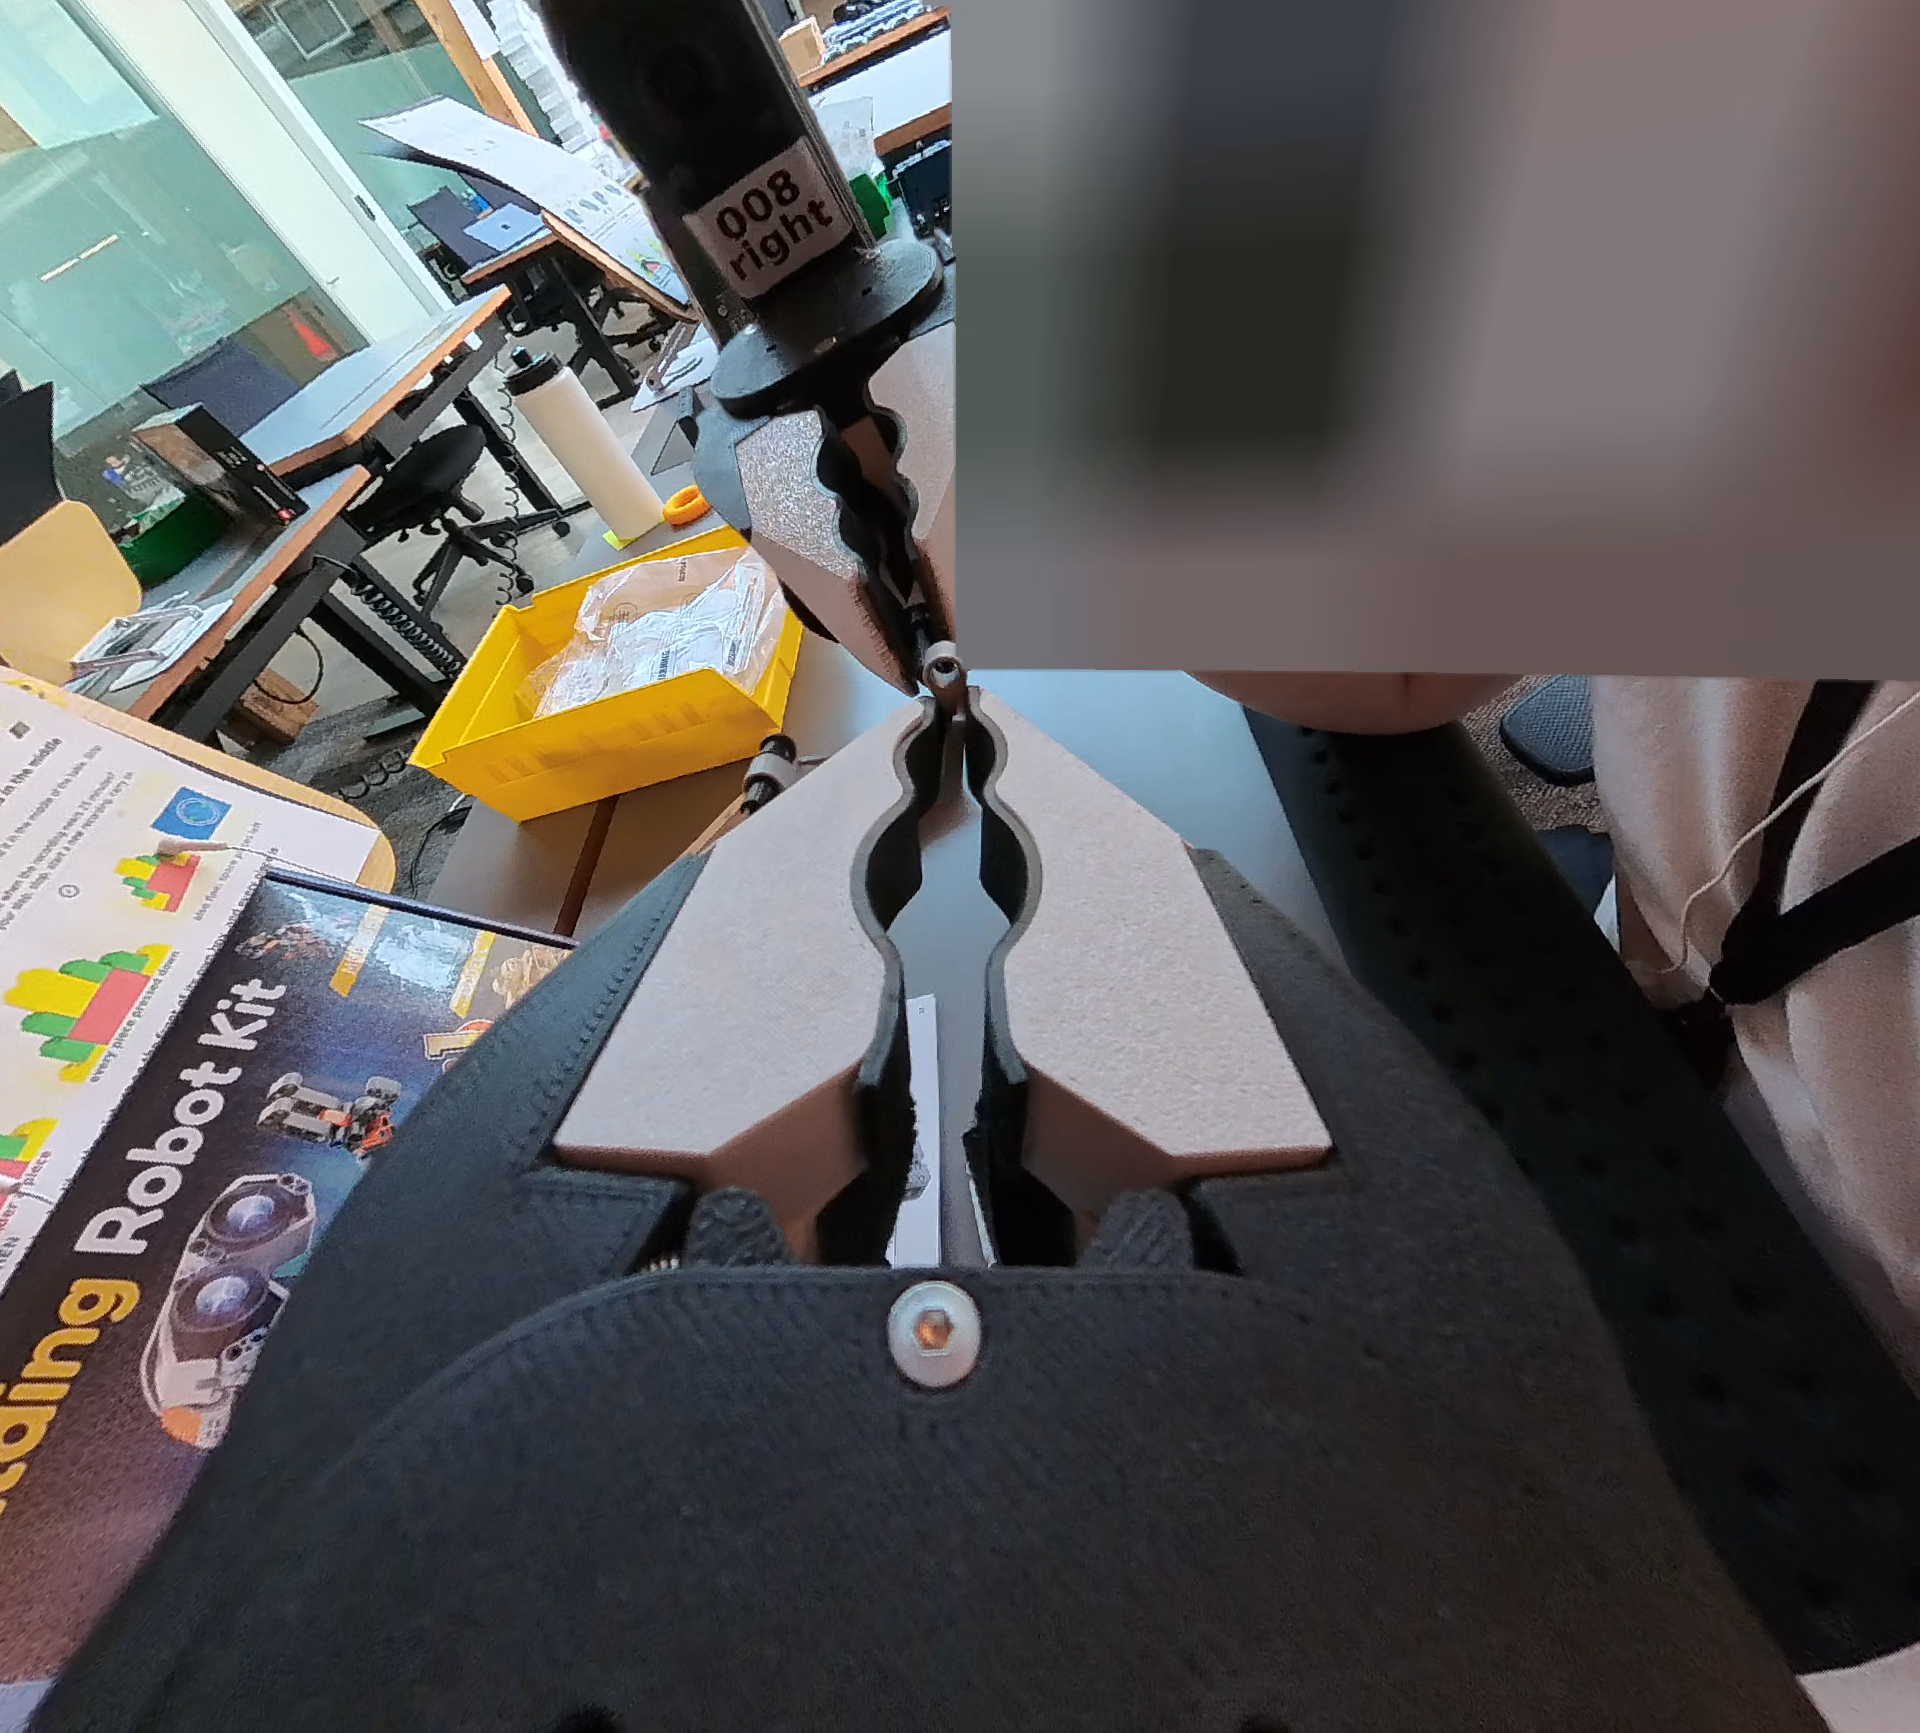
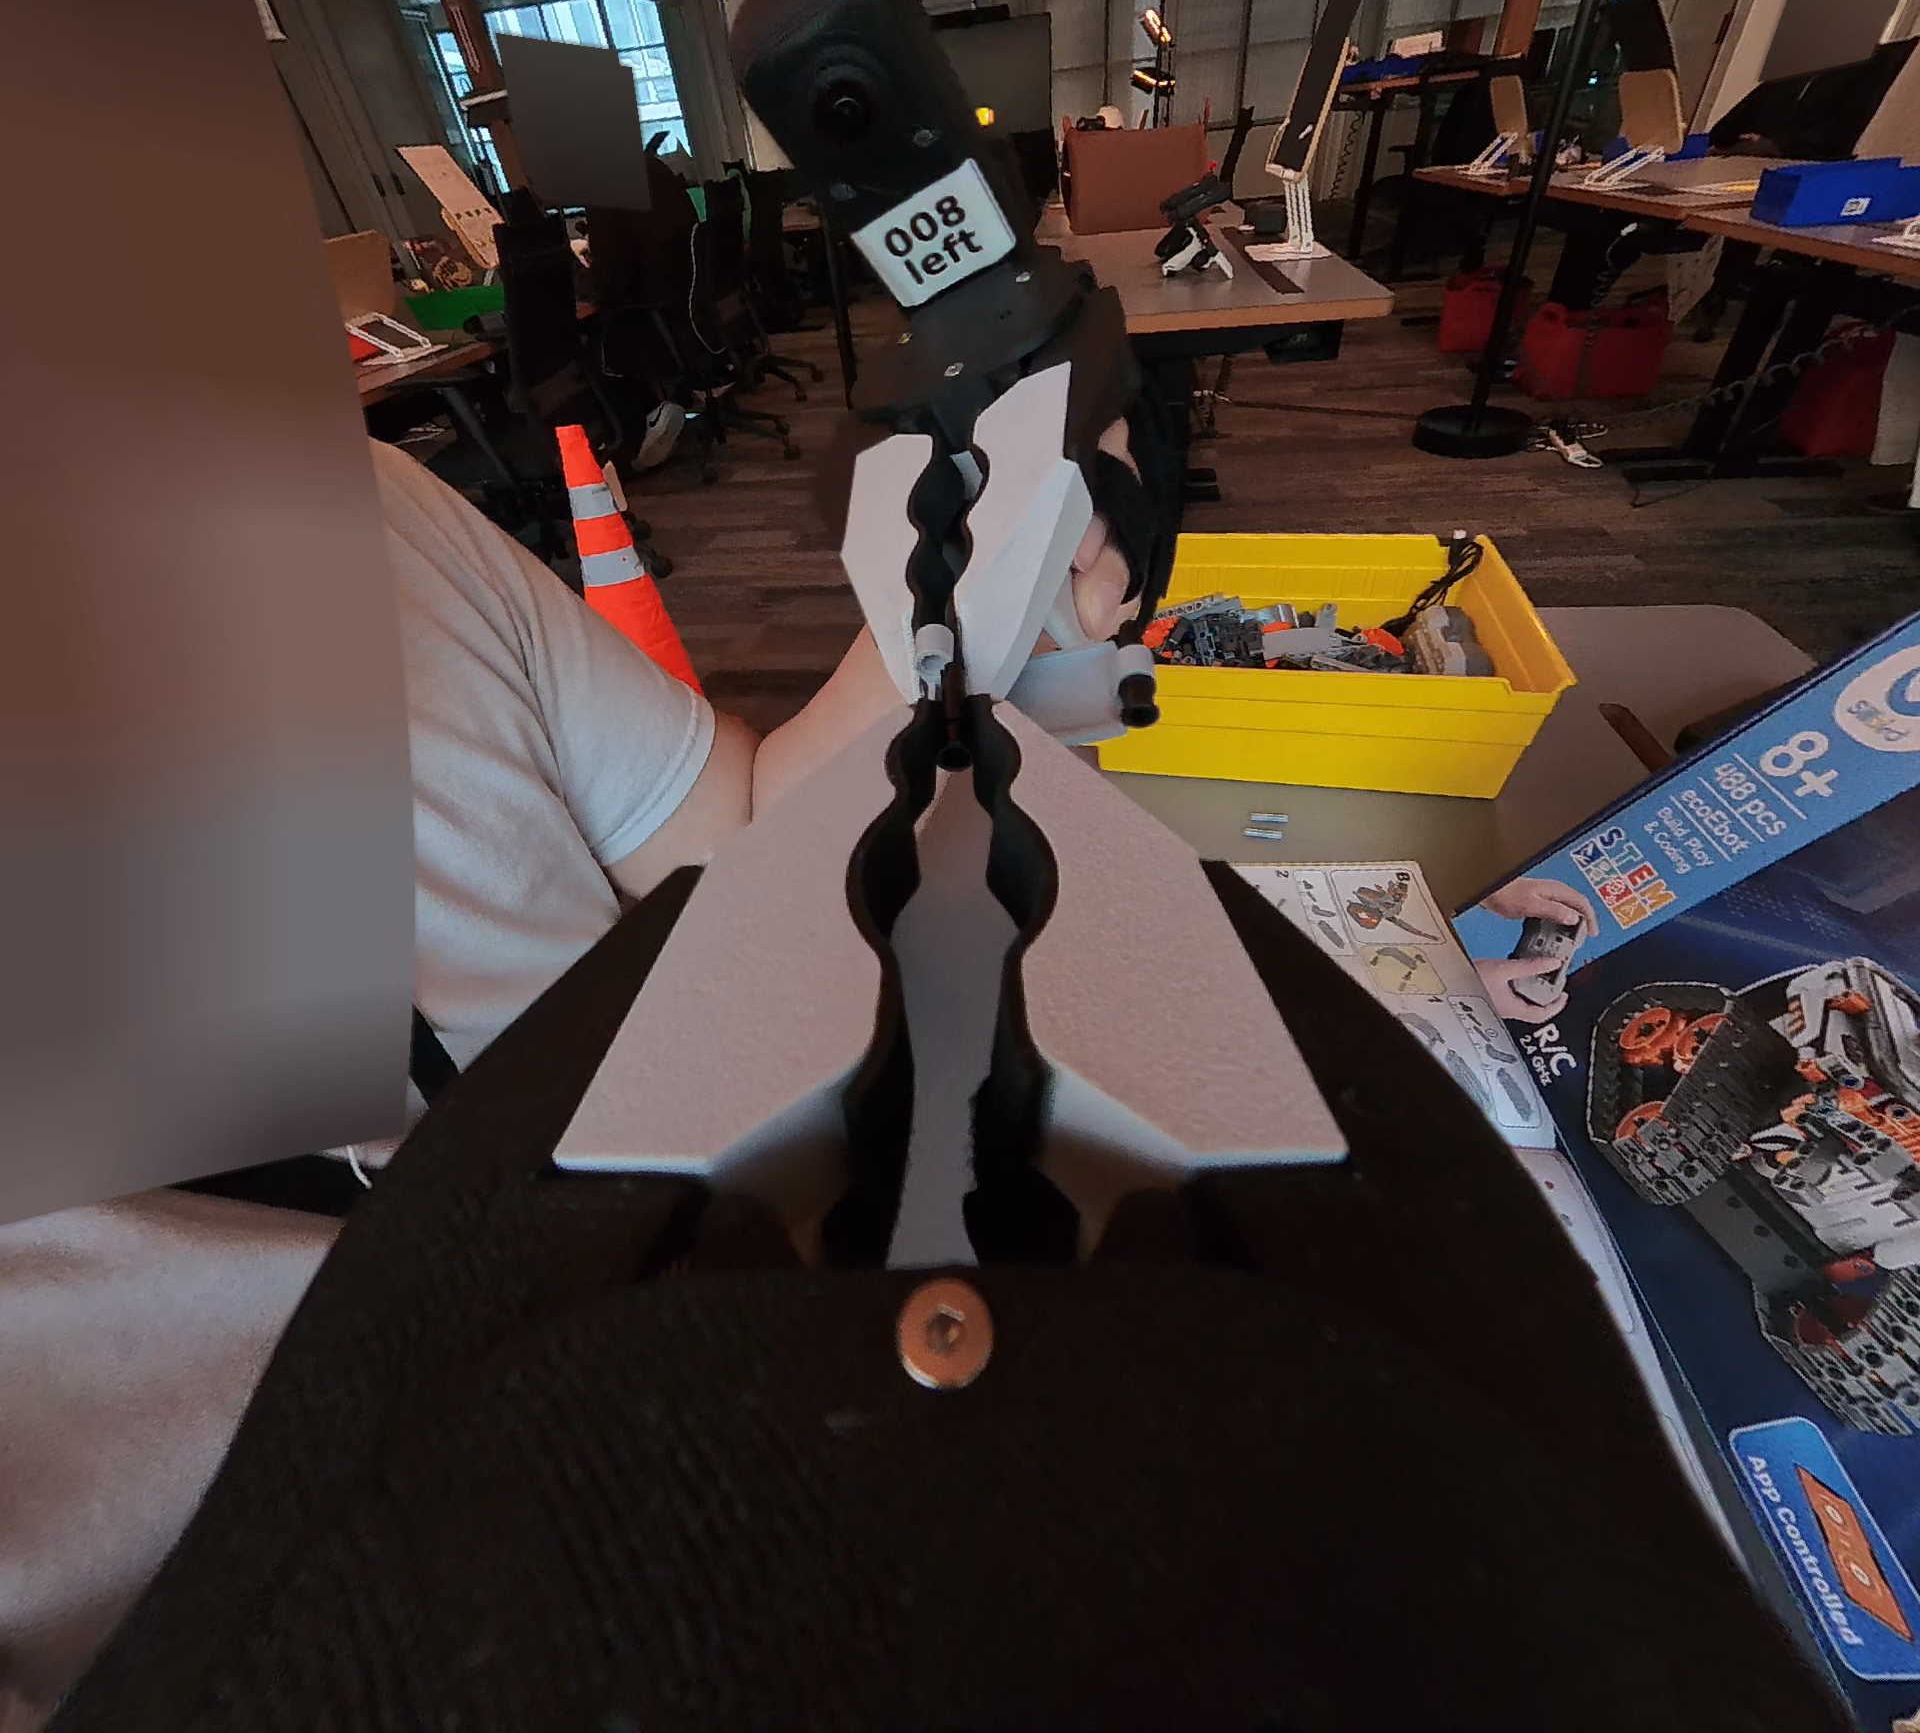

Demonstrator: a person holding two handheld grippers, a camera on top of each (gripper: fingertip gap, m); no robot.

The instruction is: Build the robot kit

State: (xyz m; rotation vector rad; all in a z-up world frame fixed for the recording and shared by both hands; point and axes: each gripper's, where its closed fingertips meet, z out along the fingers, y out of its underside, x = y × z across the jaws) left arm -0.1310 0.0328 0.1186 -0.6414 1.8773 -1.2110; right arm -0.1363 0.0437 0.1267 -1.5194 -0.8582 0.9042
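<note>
Above the cluttered table point(image 2: 1351, 826), both grippers meet tip to tip, left gripper point(image 1: 943, 709) and right gripper point(image 2: 951, 727) each clamped on small parts.

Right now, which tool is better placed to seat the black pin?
Right, probably. The right tool is shut on the black pin, its tip at the grey piece that the left tool grips, so the left serves as the holder.

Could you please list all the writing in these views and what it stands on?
I will not copy out writing; these bear it:
White sticker on black camera, left wrist view.
Second white sticker on second camera, right wrist view.
Blue kit box; dark kit box.
Printed sheet with brick drawings.
Bags in yellow bin: too small.
</note>
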